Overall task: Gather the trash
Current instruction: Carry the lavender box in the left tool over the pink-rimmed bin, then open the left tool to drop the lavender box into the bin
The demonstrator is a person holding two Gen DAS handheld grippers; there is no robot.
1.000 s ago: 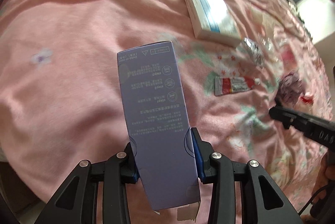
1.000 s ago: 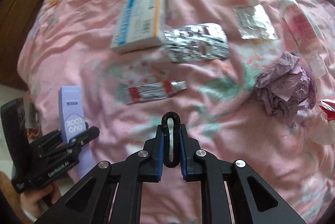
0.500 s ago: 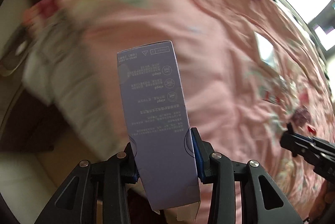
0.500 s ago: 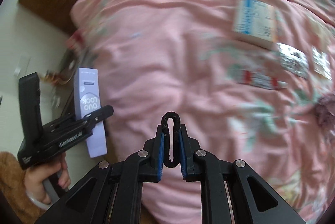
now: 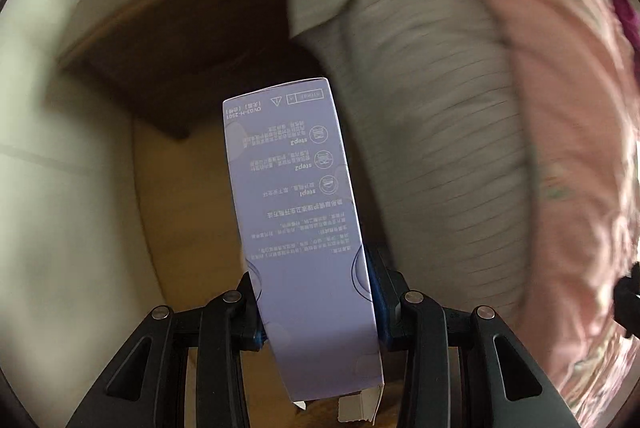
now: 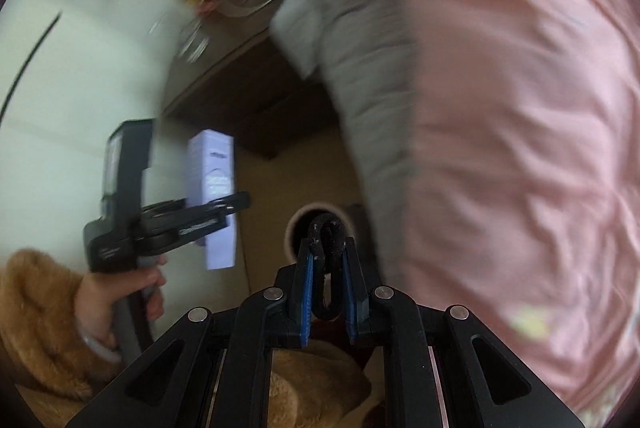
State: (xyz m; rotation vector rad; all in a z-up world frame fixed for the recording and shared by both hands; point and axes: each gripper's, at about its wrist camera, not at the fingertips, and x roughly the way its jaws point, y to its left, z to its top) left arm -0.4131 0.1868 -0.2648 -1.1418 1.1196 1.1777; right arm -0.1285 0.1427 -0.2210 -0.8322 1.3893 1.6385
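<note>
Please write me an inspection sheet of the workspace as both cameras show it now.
Surface: pink bedspread, blurred, at right.
Job's things: lavender box, upright in the left tool; black loop pinched in the right tool.
Clutter: nothing seen clearly; blurred bits on the dark wooden furniture.
Grippers: both shut on their loads.
Cables: dark line on the wall, possibly one.
Surroundings: tan floor, round opening below.

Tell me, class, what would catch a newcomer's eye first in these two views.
First, the tall lilac carton, printed with instructions, clamped upright in the left gripper at the centre of the left wrist view. Next, the pink bedspread filling the right side, blurred. Lastly, the black loop pinched in the right gripper, low in the right wrist view.
</note>
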